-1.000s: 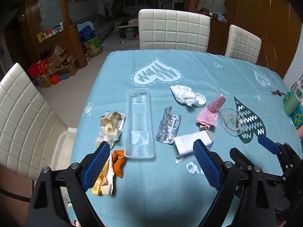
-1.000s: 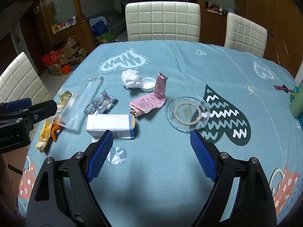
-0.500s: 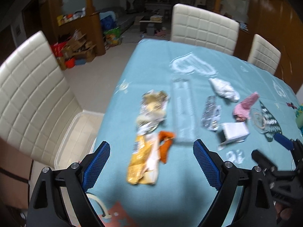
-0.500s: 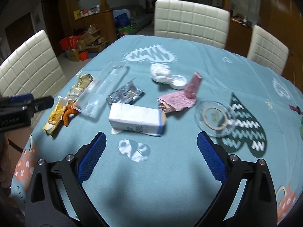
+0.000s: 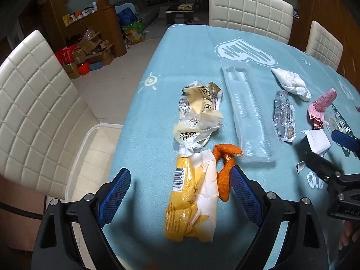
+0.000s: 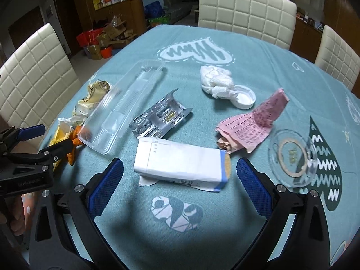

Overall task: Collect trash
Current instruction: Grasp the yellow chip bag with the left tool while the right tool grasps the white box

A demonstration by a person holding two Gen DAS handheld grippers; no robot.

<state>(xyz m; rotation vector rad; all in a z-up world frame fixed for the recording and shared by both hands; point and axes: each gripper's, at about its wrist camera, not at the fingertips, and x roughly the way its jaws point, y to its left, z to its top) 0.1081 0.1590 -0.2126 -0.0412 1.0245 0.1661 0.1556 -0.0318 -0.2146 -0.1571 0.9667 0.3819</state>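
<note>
Trash lies on the blue tablecloth [image 5: 184,51]. My left gripper [image 5: 180,189] is open, its fingers either side of a yellow wrapper [image 5: 191,198] with an orange peel [image 5: 225,171] beside it; a crumpled cream wrapper [image 5: 200,112] lies beyond. My right gripper [image 6: 180,182] is open just in front of a white carton [image 6: 182,164]. A clear plastic tray [image 6: 126,105], a foil blister pack [image 6: 162,117], a white tissue [image 6: 216,81], a white cap [image 6: 244,96], pink paper [image 6: 254,123] and a clear round lid [image 6: 292,153] lie beyond it.
A white bin [image 5: 90,157] stands on the floor below the table's left edge, beside a cream chair [image 5: 36,103]. More cream chairs [image 6: 247,6] stand at the far side. Boxes clutter the floor [image 5: 90,51] at the back left.
My left gripper swung left and down over the yellow wrapper at the table's left edge. My right gripper moved forward and lower toward the white carton. Both stayed open.
</note>
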